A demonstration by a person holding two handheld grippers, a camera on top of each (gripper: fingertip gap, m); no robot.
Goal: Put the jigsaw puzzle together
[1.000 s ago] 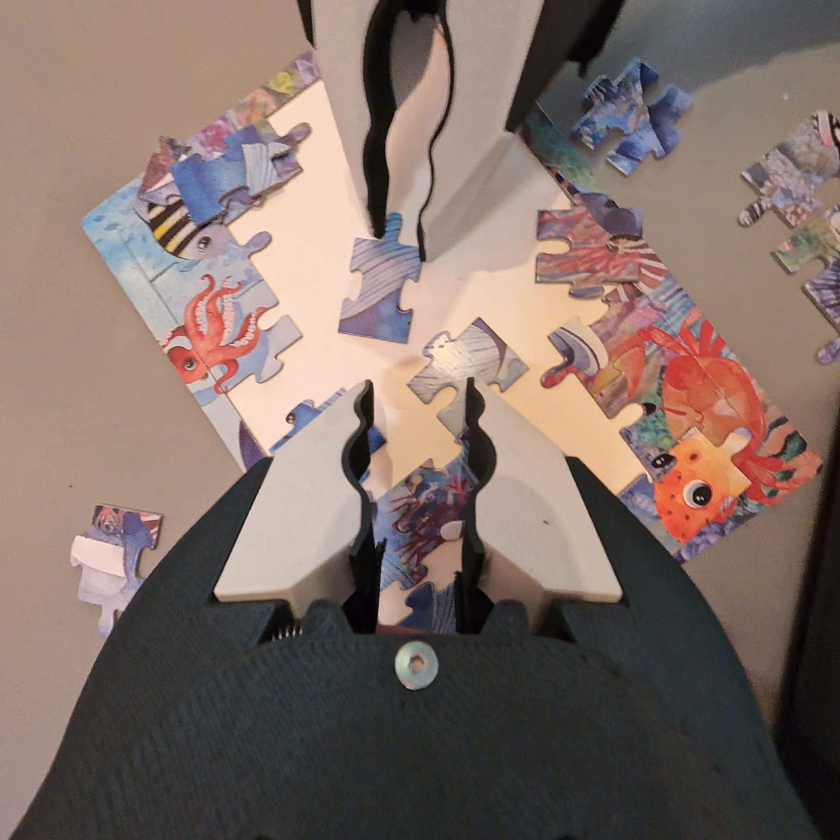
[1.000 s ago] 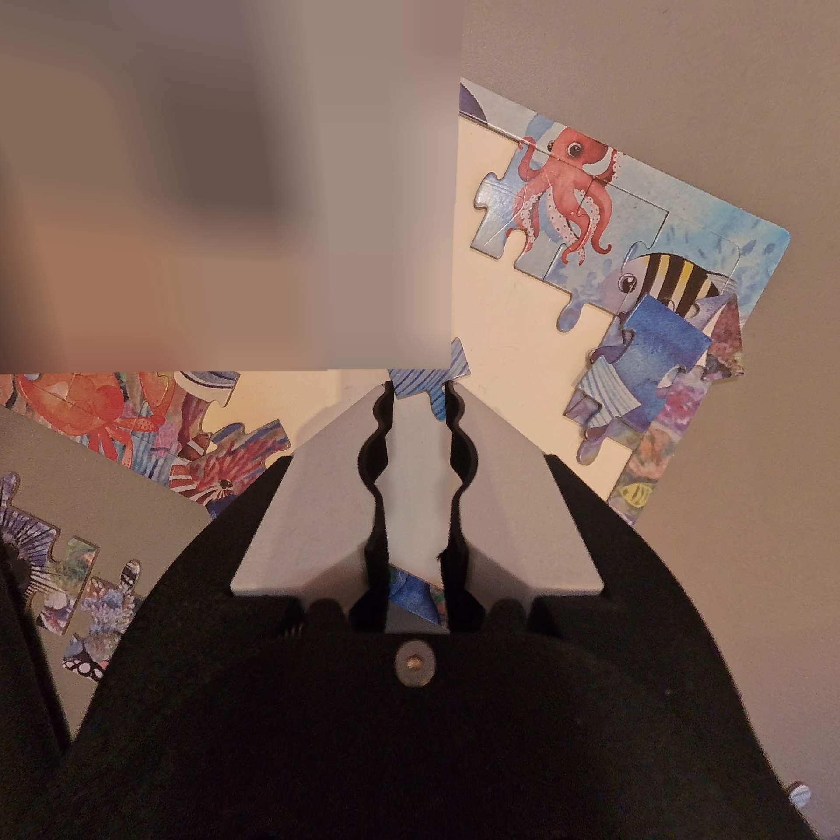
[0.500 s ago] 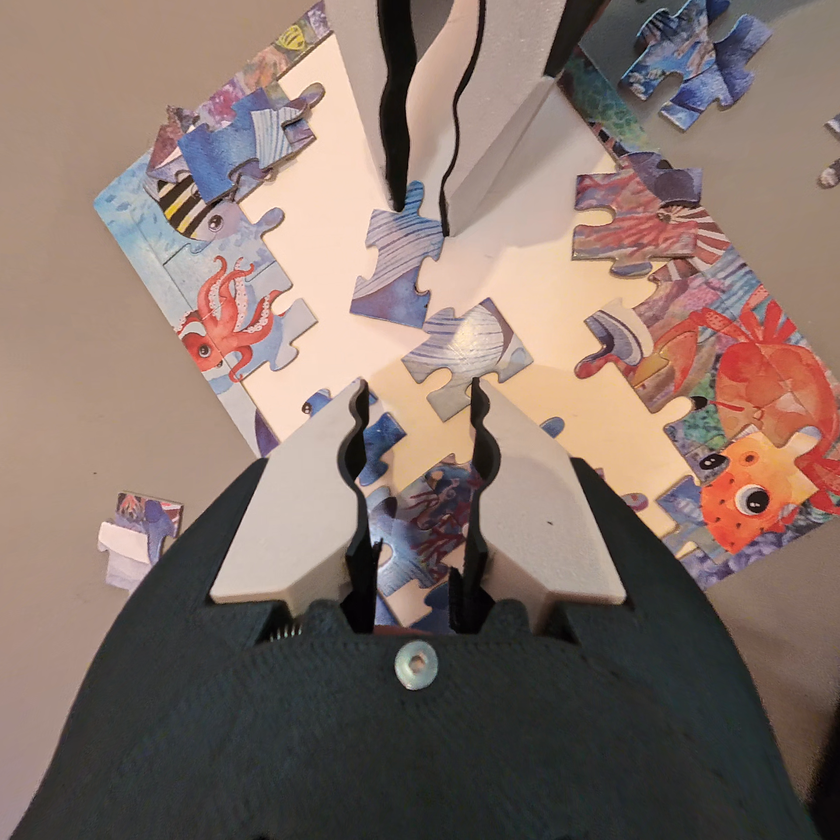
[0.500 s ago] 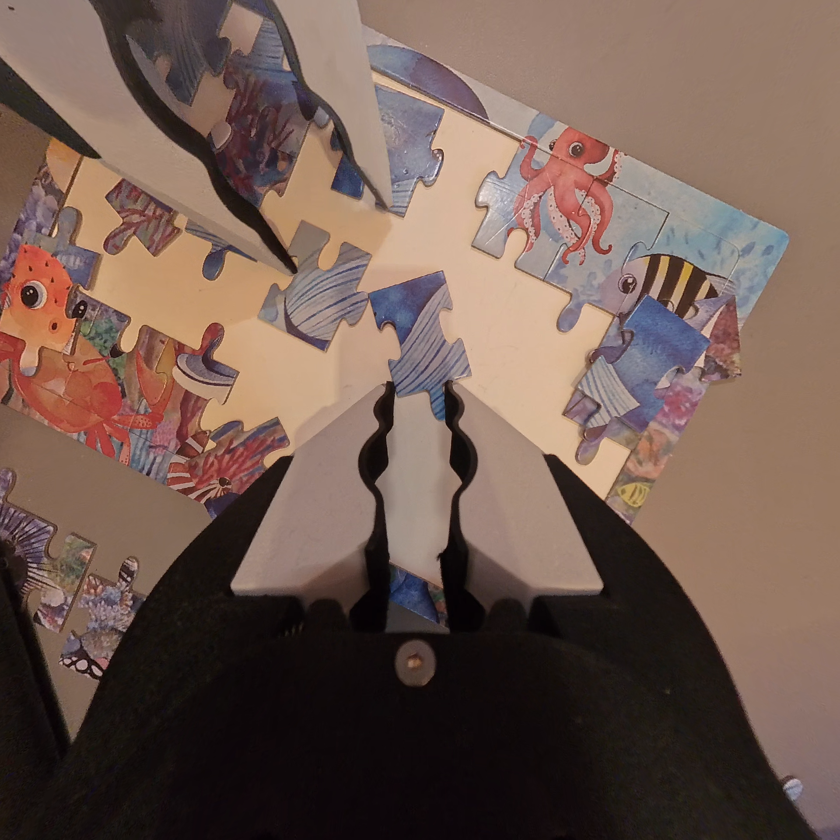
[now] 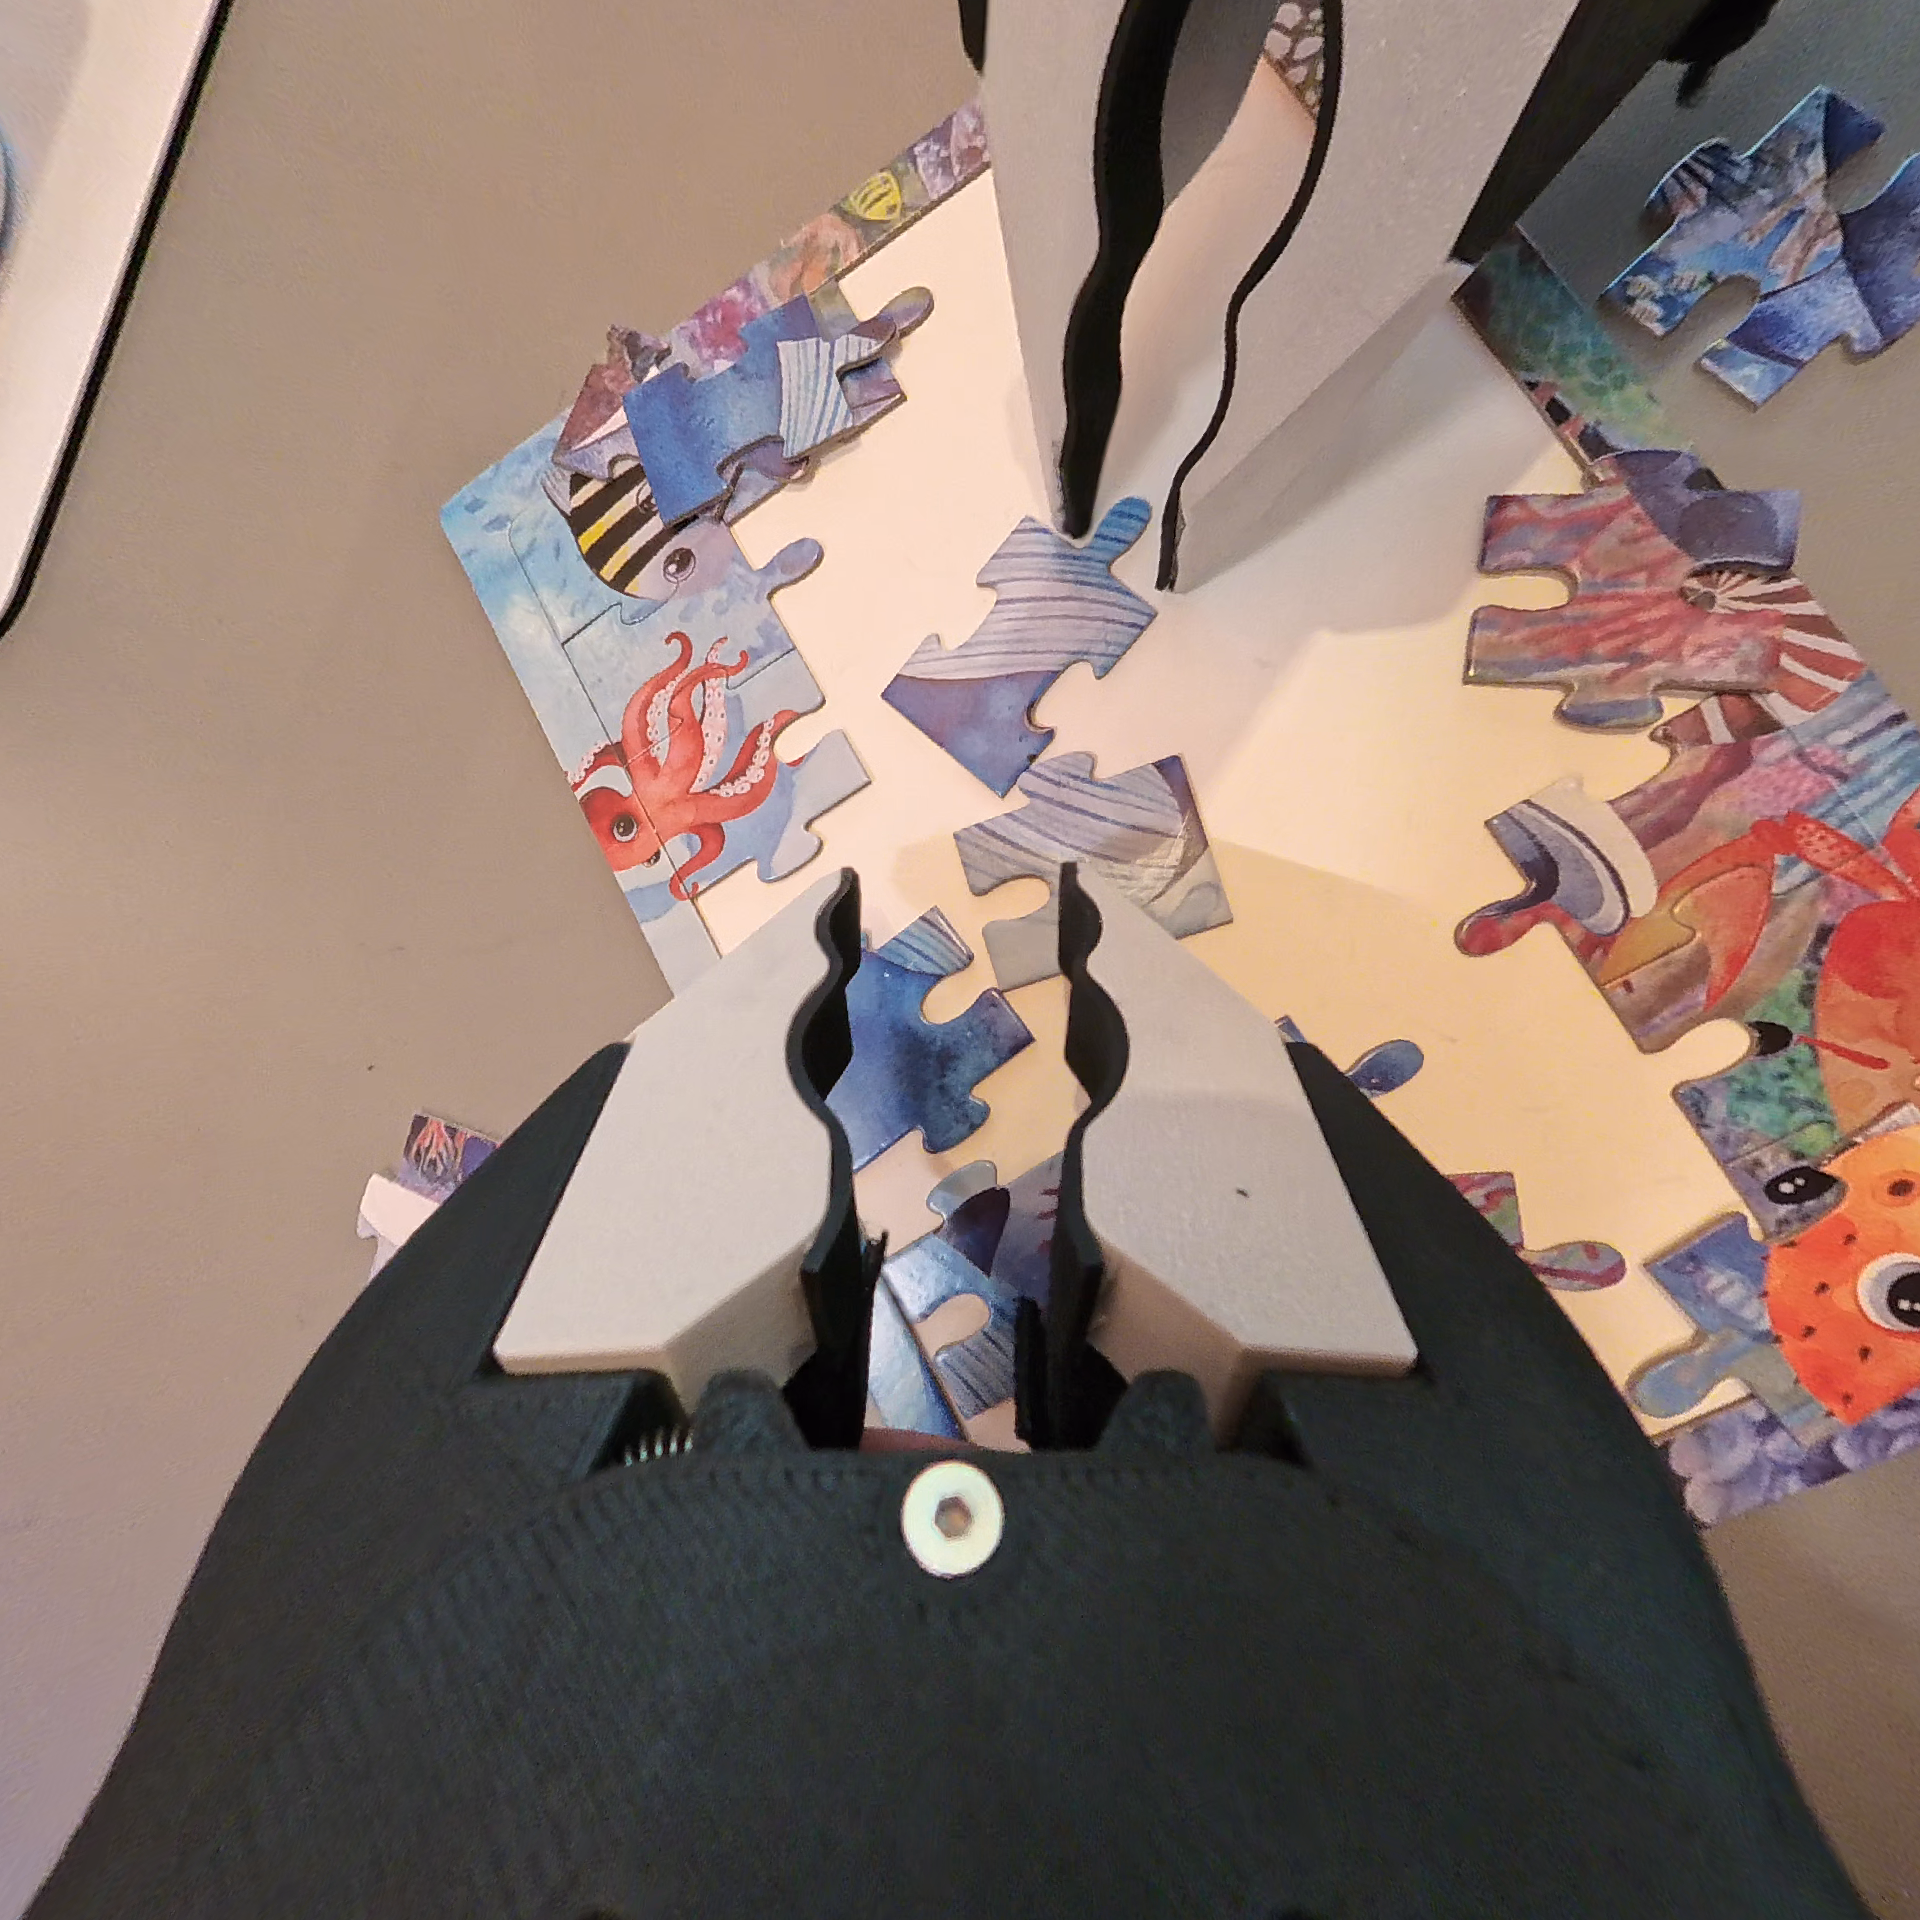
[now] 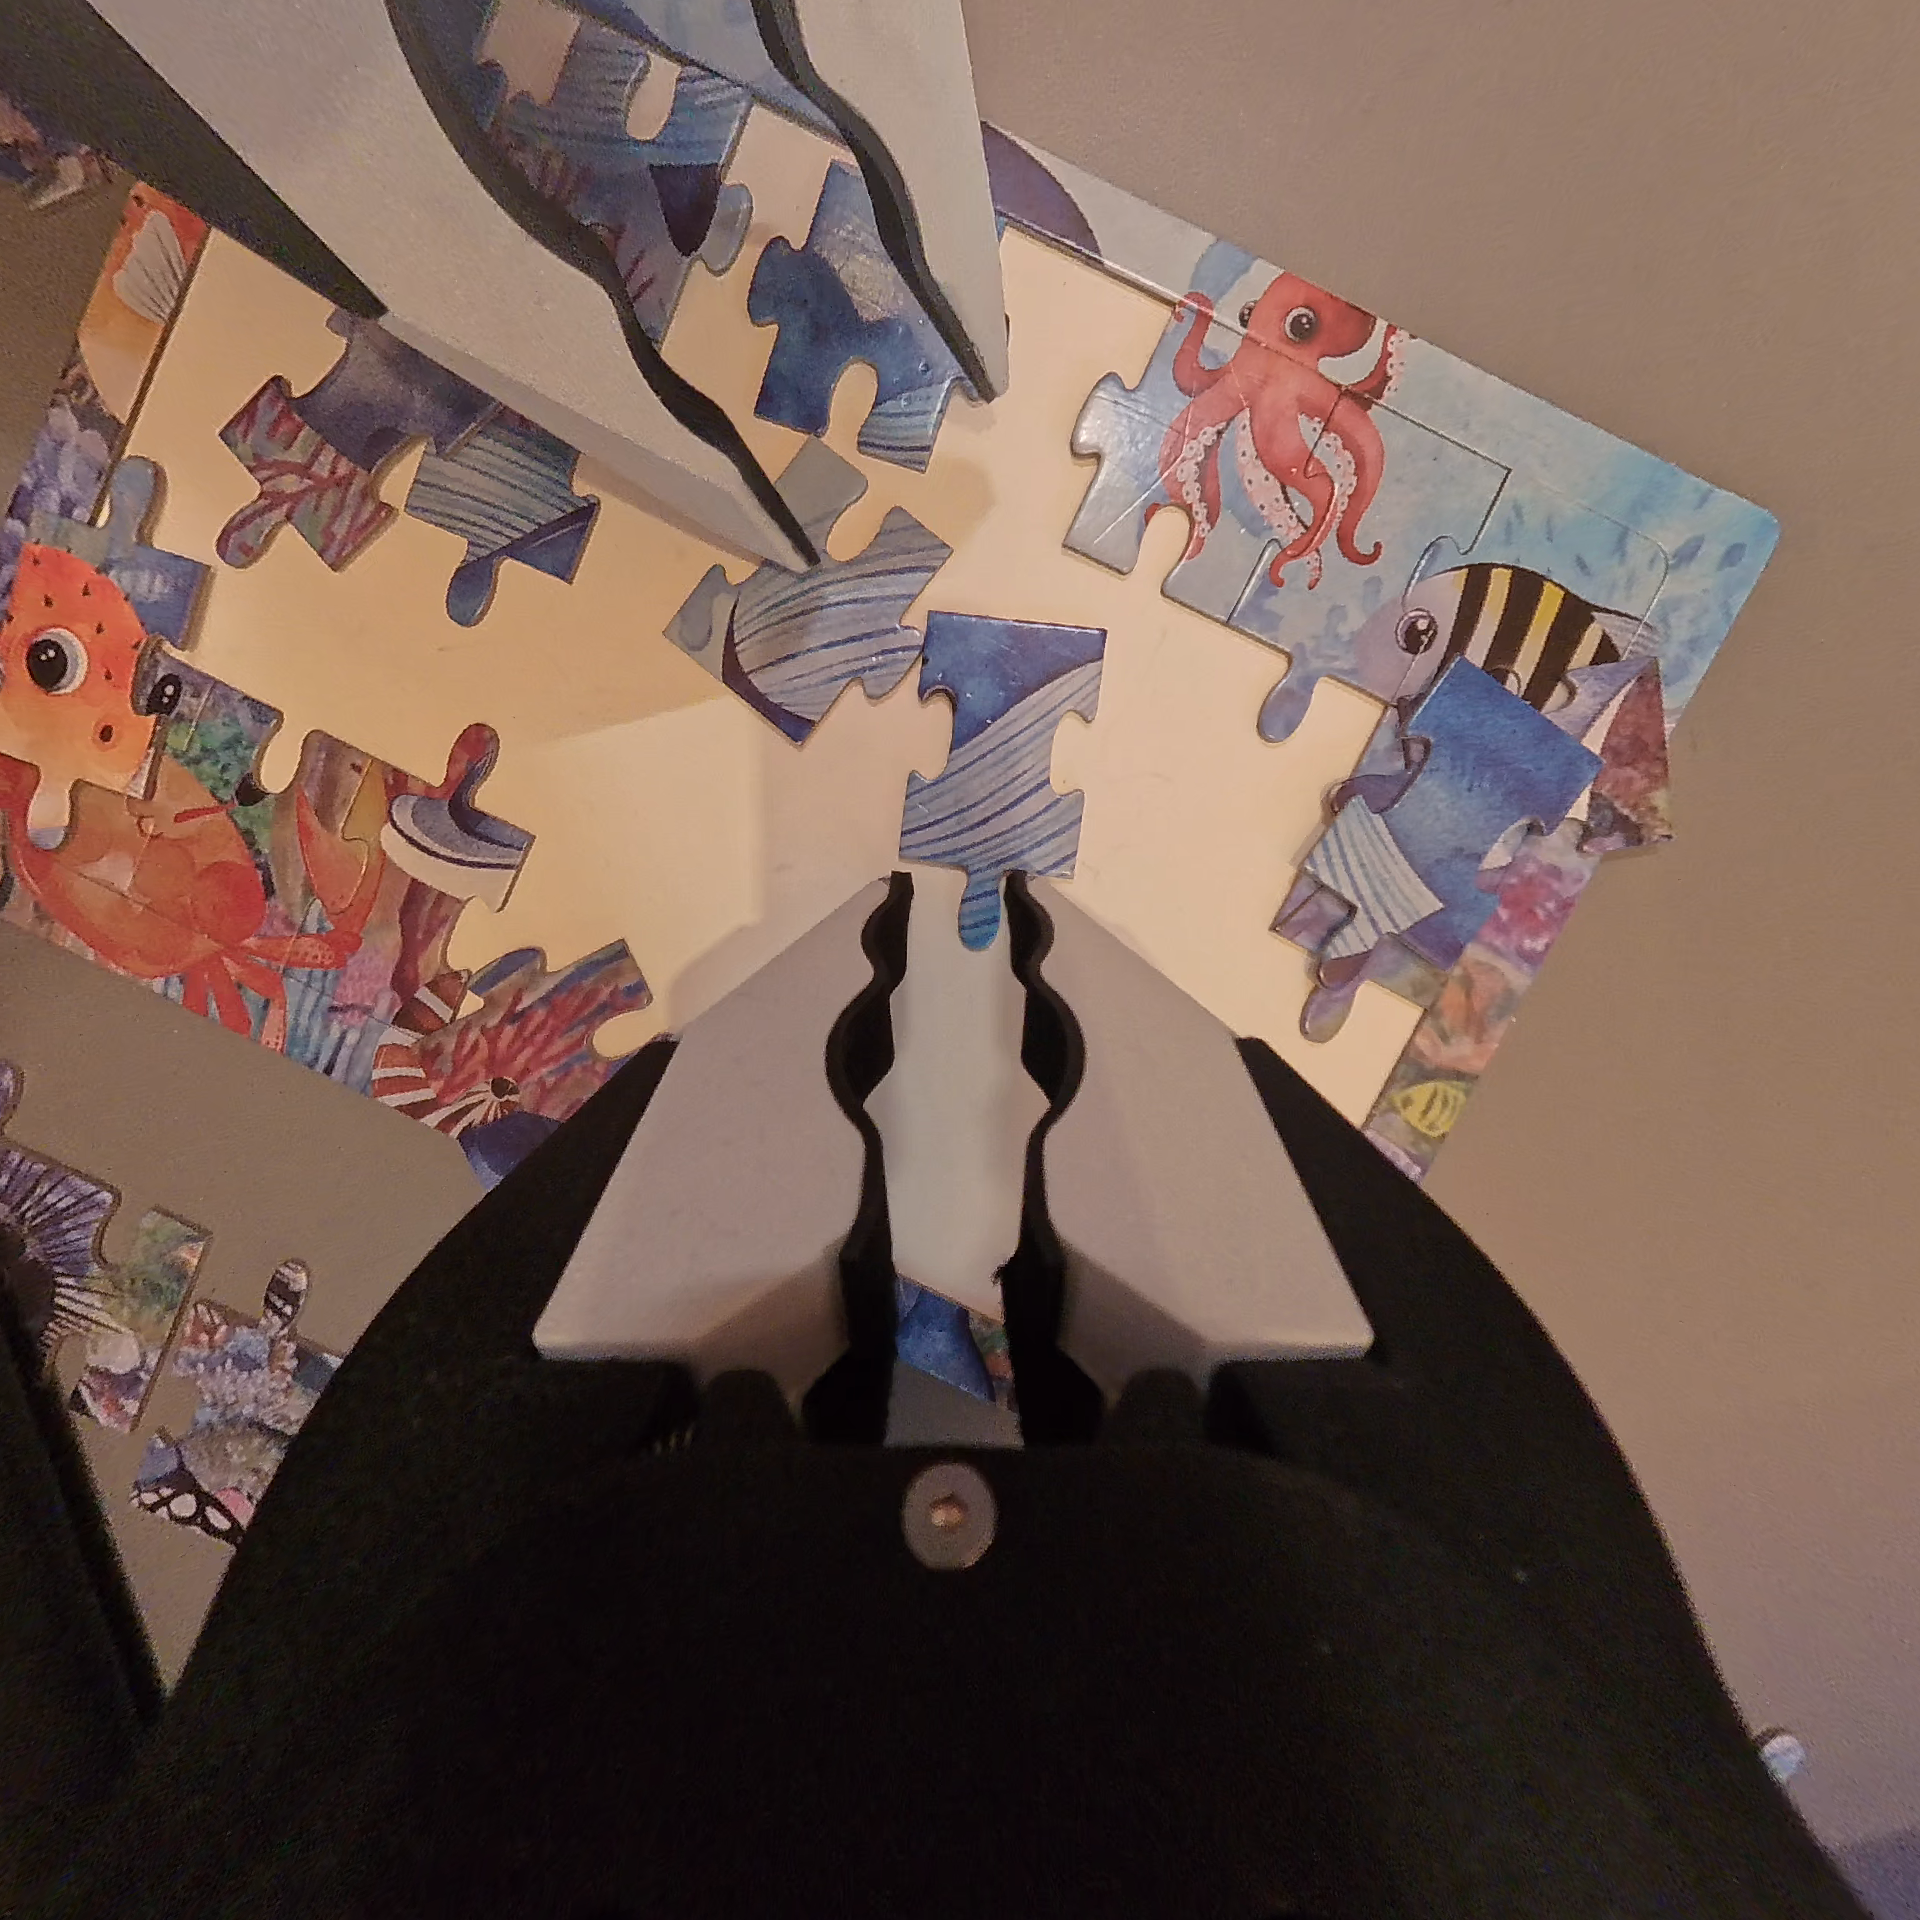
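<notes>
Sea colours lying over a cream puzzle tray on a taupe counter.

At mid-frame in the left wrist view a blue piece with pale stripes is showing a darker blue corner, and a paler striped blue-grey piece is lying below it; at left a red-orange octopus is sitting on light blue under a fish striped black, white and yellow; at right an orange crab and a spotted orange fish are glowing. Each tool is wearing pale grey fingers with black pads on a black body.
</notes>
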